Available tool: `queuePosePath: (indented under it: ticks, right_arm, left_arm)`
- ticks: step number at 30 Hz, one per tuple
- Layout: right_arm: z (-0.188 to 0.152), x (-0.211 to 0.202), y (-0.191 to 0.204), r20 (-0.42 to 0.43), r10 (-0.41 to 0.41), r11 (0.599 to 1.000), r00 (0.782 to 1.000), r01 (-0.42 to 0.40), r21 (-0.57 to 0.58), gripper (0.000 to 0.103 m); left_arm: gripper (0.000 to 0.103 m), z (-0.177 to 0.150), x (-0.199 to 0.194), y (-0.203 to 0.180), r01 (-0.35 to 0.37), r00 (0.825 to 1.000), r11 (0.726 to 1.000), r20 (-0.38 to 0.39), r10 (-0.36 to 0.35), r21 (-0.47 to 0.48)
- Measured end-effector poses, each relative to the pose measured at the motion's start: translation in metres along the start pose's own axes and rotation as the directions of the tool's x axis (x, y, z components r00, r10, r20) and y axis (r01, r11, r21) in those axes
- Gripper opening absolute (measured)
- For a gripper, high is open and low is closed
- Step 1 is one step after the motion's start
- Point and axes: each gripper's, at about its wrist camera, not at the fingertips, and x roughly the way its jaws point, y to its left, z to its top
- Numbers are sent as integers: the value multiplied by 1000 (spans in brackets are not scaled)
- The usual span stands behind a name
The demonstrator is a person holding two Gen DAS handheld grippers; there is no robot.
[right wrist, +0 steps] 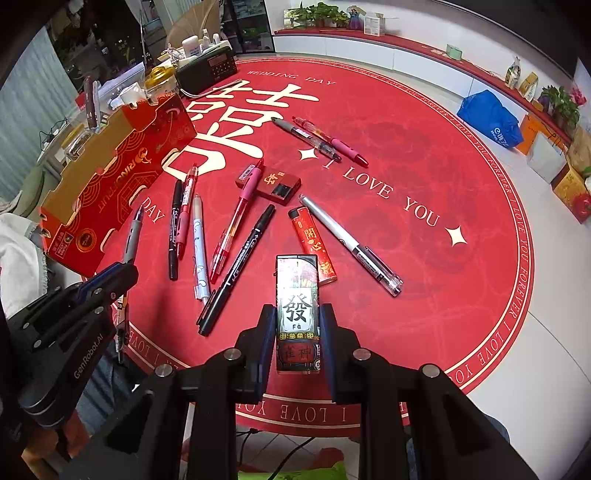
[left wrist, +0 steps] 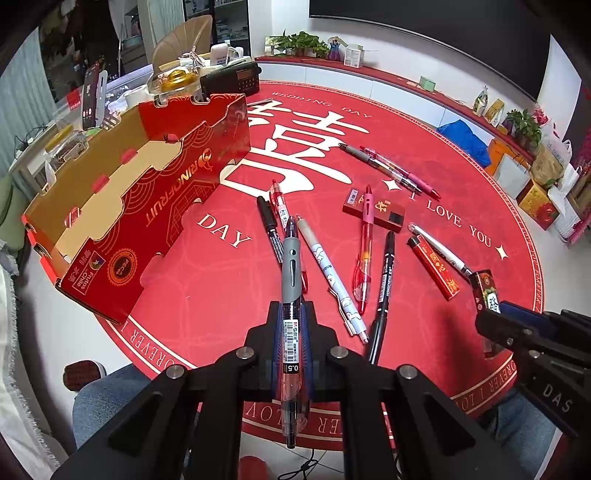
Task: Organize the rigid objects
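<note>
In the left wrist view, nearest the lens, the left gripper (left wrist: 291,317) has its jaws clamped on a clear-barrelled gel pen with a grey rubber grip (left wrist: 291,295), held lengthwise so that both ends stick out well past the pads. That long overhang is the risk: the pen could pivot or slide in the grip, or its tip could catch the wall of the open red-and-gold cardboard fruit box (left wrist: 147,192) at the left. Loose pens, markers and lighters lie scattered on the round red wedding mat (left wrist: 406,155).

In the right wrist view, the right gripper (right wrist: 297,325) has its jaws closed on a flat glossy lighter printed with a green mahjong character (right wrist: 297,314), held upright by its lower sides. Its slick casing could slip out. The two grippers sit close together, so they might collide.

The mat lies on pale floor tiles; a low red-topped ledge with potted plants (right wrist: 321,14) runs along the wall, with bags and cartons at the right.
</note>
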Motion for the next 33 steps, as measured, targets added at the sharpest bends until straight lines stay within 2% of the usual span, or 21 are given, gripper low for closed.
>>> queuePosePath:
  ticks: [11, 23, 33]
  right_arm:
    - [16, -14, 13, 33, 39, 999, 999, -39, 1, 25]
    - [49, -29, 63, 93, 118, 991, 989, -111, -70, 25]
    - [95, -41, 128, 148, 234, 964, 961, -209, -167, 25]
  left_arm:
    - [11, 12, -16, 11, -2, 999, 1000, 54, 2, -16]
    - [11, 33, -42, 55, -37, 987, 996, 154, 50, -86]
    - [11, 60, -60, 129, -130, 956, 969, 232, 179, -212]
